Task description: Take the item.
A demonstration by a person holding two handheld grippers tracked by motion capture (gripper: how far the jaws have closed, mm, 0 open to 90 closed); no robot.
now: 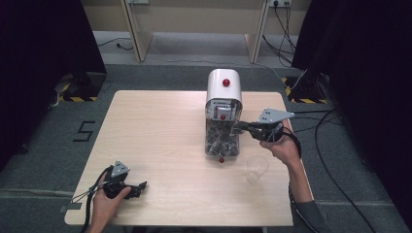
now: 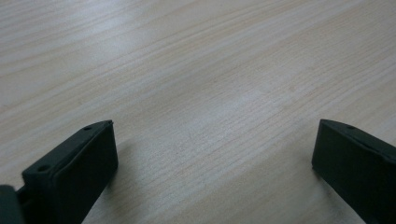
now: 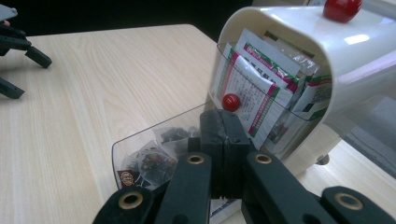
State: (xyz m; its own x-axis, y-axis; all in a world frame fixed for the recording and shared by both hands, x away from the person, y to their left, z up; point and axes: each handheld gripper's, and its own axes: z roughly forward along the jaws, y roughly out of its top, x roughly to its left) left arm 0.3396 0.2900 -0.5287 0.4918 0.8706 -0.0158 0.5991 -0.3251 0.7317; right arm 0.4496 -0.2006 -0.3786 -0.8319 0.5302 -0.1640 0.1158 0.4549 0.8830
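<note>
- While my left gripper [image 1: 142, 186] lies low over the near left part of the wooden table [image 1: 160, 136], its jaws stand wide apart; in the left gripper view I see bare wood grain [image 2: 210, 93] between them and nothing held
- My left hand [image 1: 108, 204] wraps the gripper's body; the grey three-cornered plate [image 1: 119, 169] sits on top, and a cable [image 1: 87, 196] trails back off the near edge
- My right gripper [image 1: 238, 126] reaches in from the right toward the white dispenser [image 1: 223, 82], which stands upright at the far middle of the table; my right hand [image 1: 283, 148] holds it from behind
- From the right gripper view, the jaws are pressed together with no gap that I can see; whether something thin is pinched between them I cannot tell; their tips [image 3: 224, 126] sit just below the small red knob [image 3: 230, 101] on the clear upper compartment
- That upper compartment [image 3: 261, 93] holds upright paper sachets with red and green print; another red knob [image 3: 342, 8] sits on the rounded white top
- The clear lower drawer [image 3: 140, 149] tilts open toward me; it holds dark pyramid tea bags [image 3: 149, 163], one with a small red tag
- A clear plastic cup [image 1: 256, 168] stands upright on the table, near the dispenser's front right and just beside my right wrist; it touches neither gripper
- Far off in the right gripper view, my left gripper [image 3: 18, 60] shows at the table's edge
</note>
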